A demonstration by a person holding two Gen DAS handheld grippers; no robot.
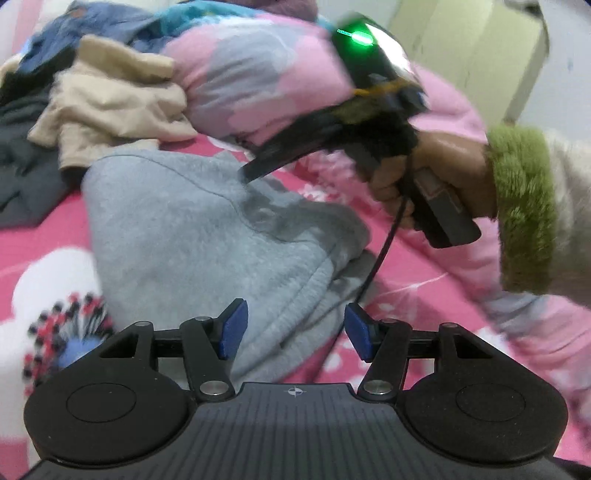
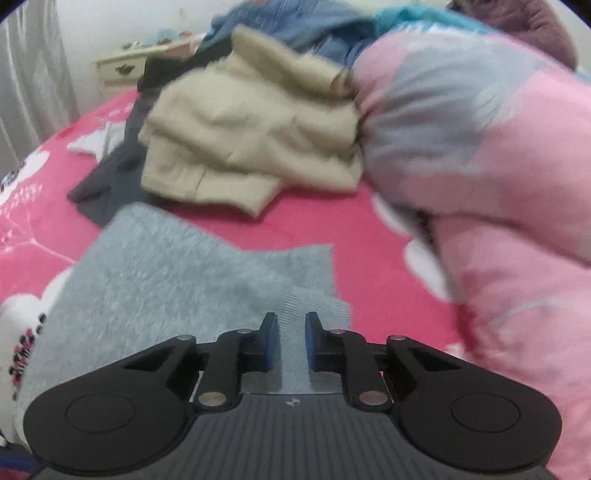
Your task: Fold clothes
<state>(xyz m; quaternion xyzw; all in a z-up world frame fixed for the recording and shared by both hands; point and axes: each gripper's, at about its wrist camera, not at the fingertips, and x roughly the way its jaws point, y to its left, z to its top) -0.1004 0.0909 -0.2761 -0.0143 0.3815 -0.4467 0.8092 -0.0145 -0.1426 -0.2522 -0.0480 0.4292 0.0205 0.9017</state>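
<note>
On the left of the pink bed sheet (image 2: 303, 225) lies one dark grey garment (image 2: 107, 177), partly under one folded beige garment (image 2: 251, 147). One blue garment (image 2: 295, 29) is behind them. In front lies the grey sweater (image 1: 192, 236), the only one of its kind, spread flat with a ribbed hem (image 2: 314, 310) turned up near the right gripper (image 2: 291, 341). The jaws of this gripper stand narrow with the hem between the two blue pads; I cannot tell if they press it. The left gripper (image 1: 295, 334) hovers over the sweater, jaws wide apart and holding nothing. To the right rises one rolled pink and grey quilt (image 2: 480, 147). One hand (image 1: 436, 166) with a green cuff (image 1: 524, 206) grips the right handle.
</note>
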